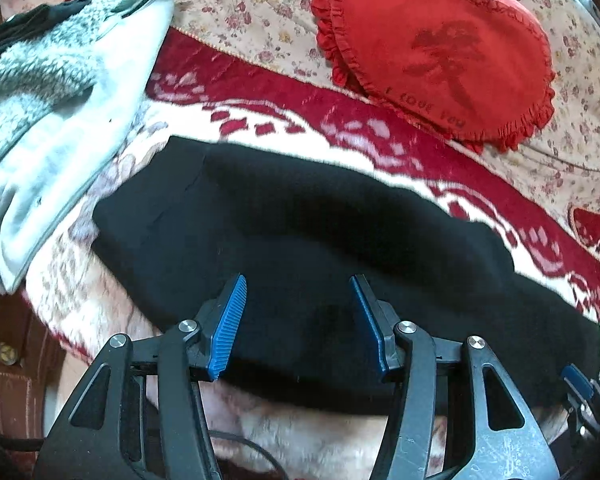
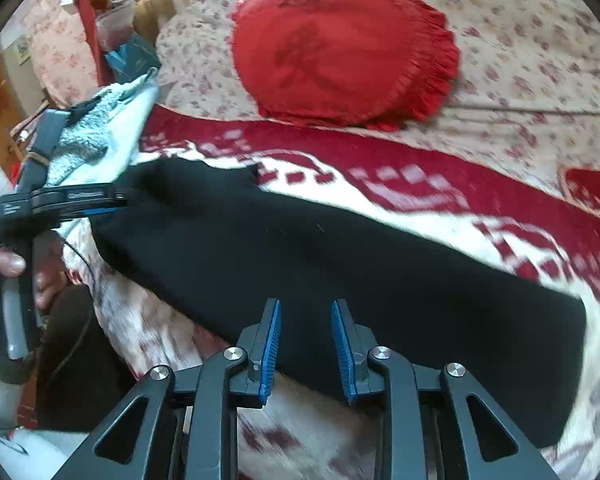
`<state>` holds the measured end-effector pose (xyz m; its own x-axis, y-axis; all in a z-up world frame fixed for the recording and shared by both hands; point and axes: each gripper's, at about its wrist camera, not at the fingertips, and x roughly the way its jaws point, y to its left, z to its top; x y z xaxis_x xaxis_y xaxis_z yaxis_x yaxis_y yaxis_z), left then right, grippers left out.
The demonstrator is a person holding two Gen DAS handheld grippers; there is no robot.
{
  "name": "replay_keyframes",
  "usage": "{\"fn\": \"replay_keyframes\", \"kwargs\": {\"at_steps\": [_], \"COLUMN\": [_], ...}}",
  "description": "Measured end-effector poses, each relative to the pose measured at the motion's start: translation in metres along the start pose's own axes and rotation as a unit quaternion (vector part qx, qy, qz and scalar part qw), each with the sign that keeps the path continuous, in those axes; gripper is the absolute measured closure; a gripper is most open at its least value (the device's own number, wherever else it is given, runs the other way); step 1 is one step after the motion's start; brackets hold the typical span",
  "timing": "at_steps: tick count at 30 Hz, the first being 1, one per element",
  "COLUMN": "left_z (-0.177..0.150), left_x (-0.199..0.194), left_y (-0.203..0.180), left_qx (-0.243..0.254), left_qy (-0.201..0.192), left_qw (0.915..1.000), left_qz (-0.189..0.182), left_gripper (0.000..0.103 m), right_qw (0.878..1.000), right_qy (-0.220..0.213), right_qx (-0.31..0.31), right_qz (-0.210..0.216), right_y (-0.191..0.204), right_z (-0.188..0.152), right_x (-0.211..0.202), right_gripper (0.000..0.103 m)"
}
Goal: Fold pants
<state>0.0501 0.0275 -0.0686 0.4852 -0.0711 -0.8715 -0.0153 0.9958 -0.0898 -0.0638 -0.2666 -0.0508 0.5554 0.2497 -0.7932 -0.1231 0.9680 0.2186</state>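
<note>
The black pants (image 1: 300, 240) are lying as a long band crosswise just ahead of both tongs. The left gripper (image 1: 298, 320) is gaping wide and empty above the near edge; the right gripper (image 2: 305, 344), narrower, is probably gripping nothing. Beyond, blanket (image 2: 420, 184) is offering open room before the heart cushion (image 2: 340, 56).

The left hand-held gripper (image 1: 298, 292) hangs over the near edge of the black pants (image 1: 300, 232), its blue pads (image 1: 229, 328) spread apart with cloth showing between them. The pants lie folded along a red-and-white blanket (image 1: 260, 116). Beyond sits a red heart-shaped pillow (image 1: 440, 48); a grey fleece garment (image 1: 60, 92) lies at left.
</note>
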Motion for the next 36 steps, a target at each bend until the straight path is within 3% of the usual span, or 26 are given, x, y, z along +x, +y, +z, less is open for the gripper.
{"fn": "replay_keyframes", "kwargs": {"at_steps": [3,5,7,13,20,23,24,27,36], "left_z": [-0.013,-0.018,-0.022,-0.024,-0.027,-0.026,-0.026,-0.024,-0.027], "left_x": [-0.001,-0.004,-0.011,-0.029,-0.023,-0.018,-0.017,-0.015,-0.001], "left_y": [-0.002,-0.009,-0.019,-0.069,-0.138,-0.172,-0.185,-0.222,-0.322], "left_qx": [0.005,0.017,0.02,0.07,0.138,0.168,0.175,0.202,0.307], "left_qy": [0.002,0.001,0.002,-0.002,0.034,0.051,0.058,0.073,0.104], "left_qw": [0.9999,0.9997,0.9998,0.9964,0.9837,0.9747,0.9709,0.9581,0.9149], "left_qz": [0.01,0.017,0.001,-0.047,-0.11,-0.138,-0.152,-0.19,-0.24], "left_gripper": [0.051,0.051,0.051,0.049,0.049,0.045,0.044,0.033,0.033], "right_qw": [1.0,0.999,0.999,0.998,0.991,0.985,0.98,0.971,0.962], "right_qy": [0.016,0.007,0.005,-0.007,-0.016,-0.03,-0.038,-0.044,-0.033], "right_qx": [0.021,0.036,0.048,0.058,0.112,0.158,0.183,0.23,0.269], "right_qz": [-0.006,0.011,0.015,-0.028,-0.065,-0.065,-0.062,-0.042,-0.006], "right_y": [-0.014,-0.021,-0.027,-0.043,-0.083,-0.105,-0.113,-0.129,-0.146], "right_z": [-0.015,-0.021,-0.023,-0.03,-0.048,-0.06,-0.066,-0.077,-0.087], "right_x": [0.007,0.003,-0.005,-0.033,-0.059,-0.071,-0.076,-0.078,-0.06], "right_gripper": [0.077,0.077,0.077,0.074,0.07,0.062,0.055,0.053,0.052]}}
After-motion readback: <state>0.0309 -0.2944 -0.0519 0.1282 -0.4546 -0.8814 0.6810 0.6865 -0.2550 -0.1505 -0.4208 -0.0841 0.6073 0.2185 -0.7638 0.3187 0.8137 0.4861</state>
